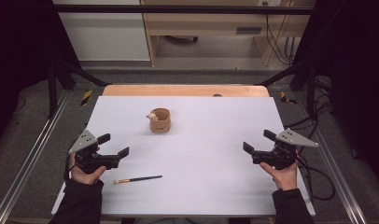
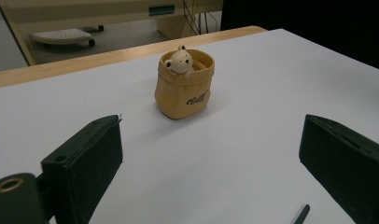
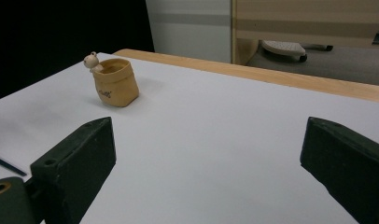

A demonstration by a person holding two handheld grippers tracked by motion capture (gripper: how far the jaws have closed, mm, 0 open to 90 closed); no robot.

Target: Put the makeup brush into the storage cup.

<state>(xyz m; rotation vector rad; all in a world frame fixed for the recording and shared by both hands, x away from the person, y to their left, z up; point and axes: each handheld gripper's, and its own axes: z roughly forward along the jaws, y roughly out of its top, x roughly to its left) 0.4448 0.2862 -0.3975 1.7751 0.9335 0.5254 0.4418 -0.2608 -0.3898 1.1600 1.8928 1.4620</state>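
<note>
A tan cup shaped like a paper bag (image 1: 160,120), with a small bear figure peeking over its rim, stands upright near the middle of the white table top (image 1: 201,144). A thin brush (image 1: 137,179) with a dark handle and pale tip lies flat near the front left. My left gripper (image 1: 114,145) hovers at the left, open and empty, just behind the brush. At the right my right gripper (image 1: 258,141) is held open and empty too. The cup (image 2: 184,85) stands ahead between the left jaws, and the cup (image 3: 114,82) sits far left in the right gripper view.
A wooden strip (image 1: 185,90) edges the table's far side. Metal frame rails (image 1: 33,149) run along both sides, with cables (image 1: 318,172) trailing at the right. Beyond the table stand a wooden desk (image 1: 211,23) and a chair base on the floor.
</note>
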